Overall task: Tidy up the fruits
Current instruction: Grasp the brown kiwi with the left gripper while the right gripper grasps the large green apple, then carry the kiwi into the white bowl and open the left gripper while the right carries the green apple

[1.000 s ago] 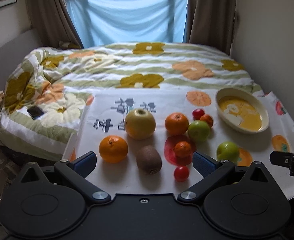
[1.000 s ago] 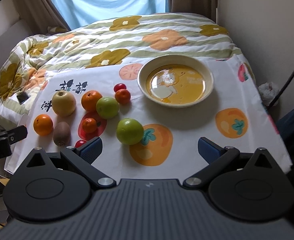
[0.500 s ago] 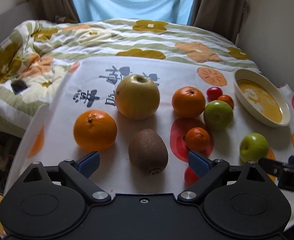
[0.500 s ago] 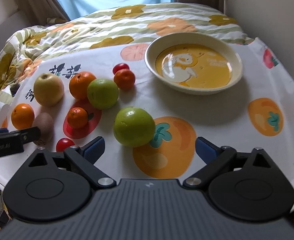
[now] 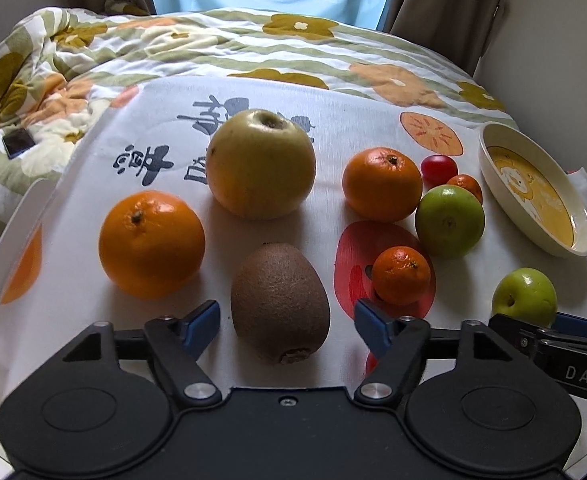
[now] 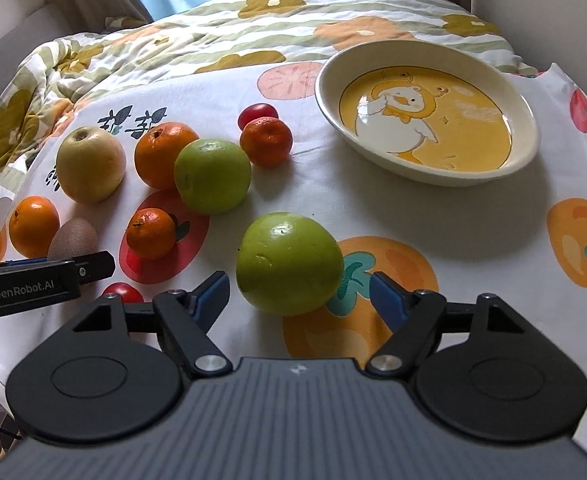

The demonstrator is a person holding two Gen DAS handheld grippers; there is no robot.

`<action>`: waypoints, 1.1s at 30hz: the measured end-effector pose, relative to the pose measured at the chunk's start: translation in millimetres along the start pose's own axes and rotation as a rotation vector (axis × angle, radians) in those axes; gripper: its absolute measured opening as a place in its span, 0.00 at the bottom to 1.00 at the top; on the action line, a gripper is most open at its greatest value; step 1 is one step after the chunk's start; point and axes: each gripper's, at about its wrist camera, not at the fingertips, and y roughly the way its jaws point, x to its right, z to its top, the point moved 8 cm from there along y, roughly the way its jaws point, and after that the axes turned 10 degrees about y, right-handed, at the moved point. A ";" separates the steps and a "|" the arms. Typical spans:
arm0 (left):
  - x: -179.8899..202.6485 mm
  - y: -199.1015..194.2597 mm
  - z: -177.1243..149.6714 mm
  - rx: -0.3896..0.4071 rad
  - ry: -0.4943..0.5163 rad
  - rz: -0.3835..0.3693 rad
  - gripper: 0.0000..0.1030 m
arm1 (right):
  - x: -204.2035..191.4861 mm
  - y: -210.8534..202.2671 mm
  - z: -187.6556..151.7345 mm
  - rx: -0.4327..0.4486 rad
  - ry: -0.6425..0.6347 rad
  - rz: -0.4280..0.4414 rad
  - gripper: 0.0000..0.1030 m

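Fruit lies on a printed cloth. My left gripper [image 5: 287, 322] is open, its fingers on either side of a brown kiwi [image 5: 280, 302] without touching it. Beyond are an orange [image 5: 151, 244], a yellow apple [image 5: 260, 164], a mandarin [image 5: 381, 184] and a small mandarin [image 5: 401, 275]. My right gripper [image 6: 299, 290] is open around a green apple [image 6: 289, 264], apart from it. A second green apple [image 6: 212, 176] lies further left. The cream bowl [image 6: 529, 136] with a duck picture stands empty at the back right.
Small red tomatoes [image 6: 258, 114] [image 6: 122, 292] and another small mandarin [image 6: 266, 141] lie among the fruit. The left gripper's side [image 6: 41, 280] shows at the right view's left edge. A flowered quilt [image 5: 173, 48] covers the bed behind; a phone [image 5: 18, 142] lies on it at the left.
Both grippers have moved forward and down. The left one now straddles the kiwi, the right one straddles the near green apple. No fruit has moved.
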 end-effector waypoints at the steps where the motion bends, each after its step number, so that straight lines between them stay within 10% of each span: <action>1: -0.3 -0.2 0.0 0.004 0.002 0.003 0.71 | -0.5 1.7 0.4 -0.002 -0.001 -0.001 0.87; 7: -2.4 -0.1 1.8 0.013 0.029 0.012 0.54 | -2.9 9.2 3.9 -0.008 0.000 -0.001 0.81; 33: 15.2 -45.2 10.9 0.098 0.053 0.042 0.49 | 3.9 -10.1 19.4 0.051 0.015 0.057 0.69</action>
